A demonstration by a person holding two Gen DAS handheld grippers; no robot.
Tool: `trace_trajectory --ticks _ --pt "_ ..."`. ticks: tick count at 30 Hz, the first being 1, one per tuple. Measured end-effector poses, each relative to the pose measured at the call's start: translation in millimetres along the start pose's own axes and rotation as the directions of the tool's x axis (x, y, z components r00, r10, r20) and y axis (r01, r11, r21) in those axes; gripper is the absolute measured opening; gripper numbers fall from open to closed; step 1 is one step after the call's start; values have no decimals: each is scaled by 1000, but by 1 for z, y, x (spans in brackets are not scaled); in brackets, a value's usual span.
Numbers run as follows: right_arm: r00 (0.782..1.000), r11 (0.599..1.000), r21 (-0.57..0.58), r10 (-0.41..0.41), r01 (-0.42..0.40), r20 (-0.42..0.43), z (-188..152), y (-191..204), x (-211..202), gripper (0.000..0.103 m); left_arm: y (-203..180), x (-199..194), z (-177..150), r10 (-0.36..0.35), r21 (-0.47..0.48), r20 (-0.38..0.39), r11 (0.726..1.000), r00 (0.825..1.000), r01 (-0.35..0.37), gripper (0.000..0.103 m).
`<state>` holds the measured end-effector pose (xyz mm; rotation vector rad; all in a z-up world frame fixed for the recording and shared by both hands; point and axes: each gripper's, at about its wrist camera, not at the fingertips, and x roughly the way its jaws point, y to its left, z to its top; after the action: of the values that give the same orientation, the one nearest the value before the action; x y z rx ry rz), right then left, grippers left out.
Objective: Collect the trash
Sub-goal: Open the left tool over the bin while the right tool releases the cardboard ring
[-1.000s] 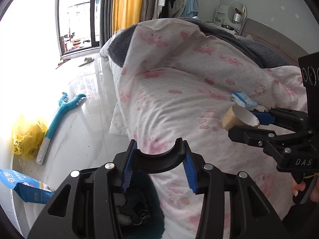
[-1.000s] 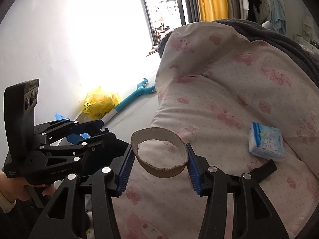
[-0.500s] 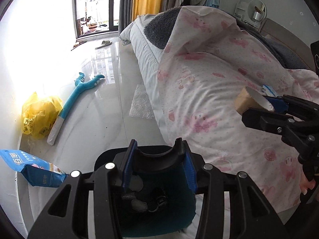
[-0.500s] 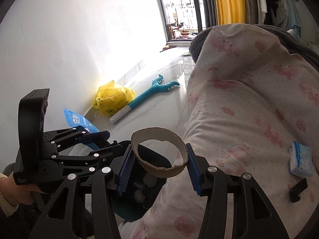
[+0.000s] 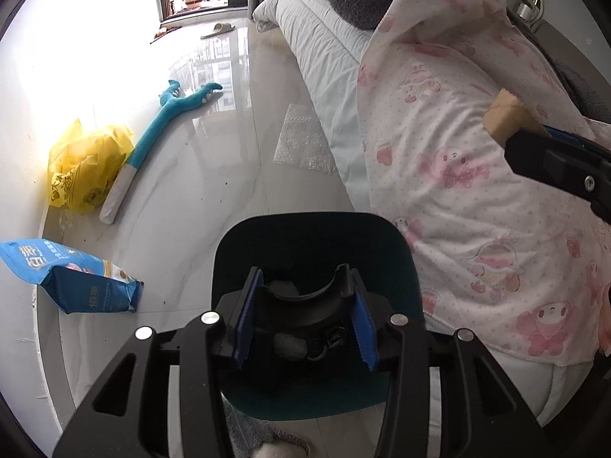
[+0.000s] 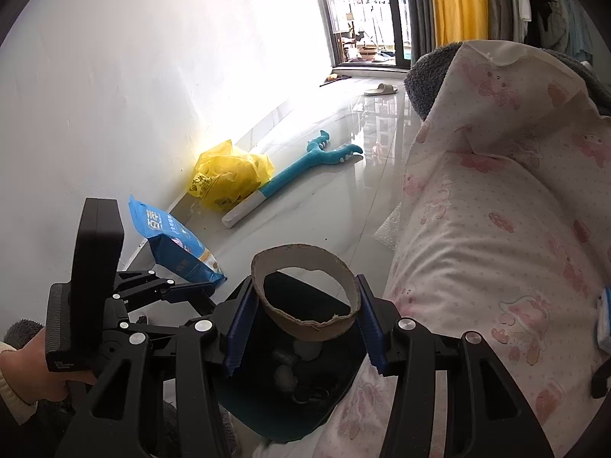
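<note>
Cardboard tube (image 6: 305, 294) clamped in right gripper (image 6: 303, 326), axis pointing forward, above teal bin (image 6: 267, 412). Left gripper (image 5: 303, 318) open on bin rim.

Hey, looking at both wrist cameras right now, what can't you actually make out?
- Trash bin contents: both views, dark, partly hidden by the fingers.
- Blue bag print: too small to read.
- Blue-and-white packet on the bed: right view, cut off by the edge.
- Cardboard tube: left view, mostly behind the right gripper.

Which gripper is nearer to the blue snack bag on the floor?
Left. The left gripper reaches out just beside the blue snack bag; the right gripper, shut on the cardboard tube, sits farther off, over the trash bin.
</note>
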<state>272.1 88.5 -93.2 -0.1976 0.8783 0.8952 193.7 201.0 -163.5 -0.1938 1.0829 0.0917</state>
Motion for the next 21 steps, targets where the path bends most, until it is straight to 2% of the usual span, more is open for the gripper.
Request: trace_trajectory --ticks 5,7,13,21 --pt "1000 1000 6 4 -4 -26 2 7 16 52 9 5 -7 5 -2 -51 1000 999 -5 52" --pt "999 1000 12 3 -3 -32 2 9 22 52 13 3 -9 -6 -11 -61 1000 998 5 64" --pt "998 1000 31 4 -2 -65 2 13 40 52 23 -8 -8 -16 -37 -38 999 999 14 77" --pt "993 999 51 4 3 -121 -1 18 65 52 42 -25 -9 -16 -70 11 997 1000 17 85"
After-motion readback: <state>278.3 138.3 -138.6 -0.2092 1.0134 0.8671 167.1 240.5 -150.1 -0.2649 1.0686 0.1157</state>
